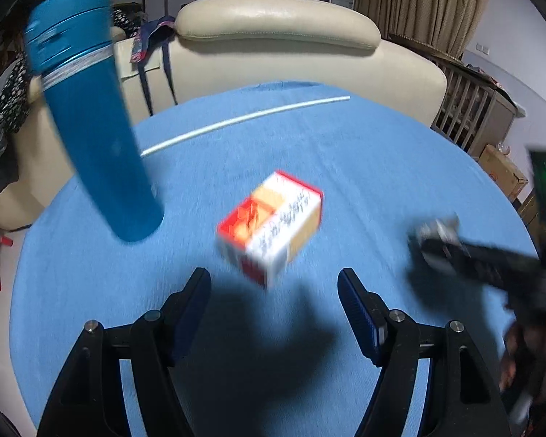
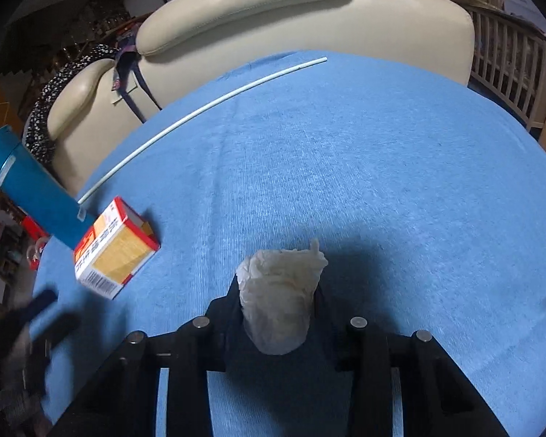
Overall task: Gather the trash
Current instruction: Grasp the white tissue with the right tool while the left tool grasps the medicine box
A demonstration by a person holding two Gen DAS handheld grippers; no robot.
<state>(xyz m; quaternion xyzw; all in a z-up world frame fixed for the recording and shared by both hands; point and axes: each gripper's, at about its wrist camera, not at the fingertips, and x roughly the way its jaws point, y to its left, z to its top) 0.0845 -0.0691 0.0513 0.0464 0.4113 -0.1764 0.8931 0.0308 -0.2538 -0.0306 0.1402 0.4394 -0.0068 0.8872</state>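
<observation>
A red, white and orange carton [image 1: 271,231] lies on the blue tablecloth [image 1: 364,167], just ahead of my open, empty left gripper [image 1: 275,284]; it also shows in the right wrist view [image 2: 114,247] at the left. My right gripper [image 2: 278,291] is shut on a crumpled white tissue [image 2: 280,295] and holds it over the cloth [image 2: 345,164]. In the left wrist view the right gripper [image 1: 436,235] shows blurred at the right. A thin white straw [image 1: 244,120] lies across the far part of the table; it shows in the right view too [image 2: 200,113].
A tall blue cylinder bottle [image 1: 91,123] stands at the left, next to the carton, also seen in the right view [image 2: 32,189]. A cream leather sofa [image 1: 273,47] stands behind the table. A wooden crib [image 1: 469,109] and cardboard box [image 1: 502,171] are at the right.
</observation>
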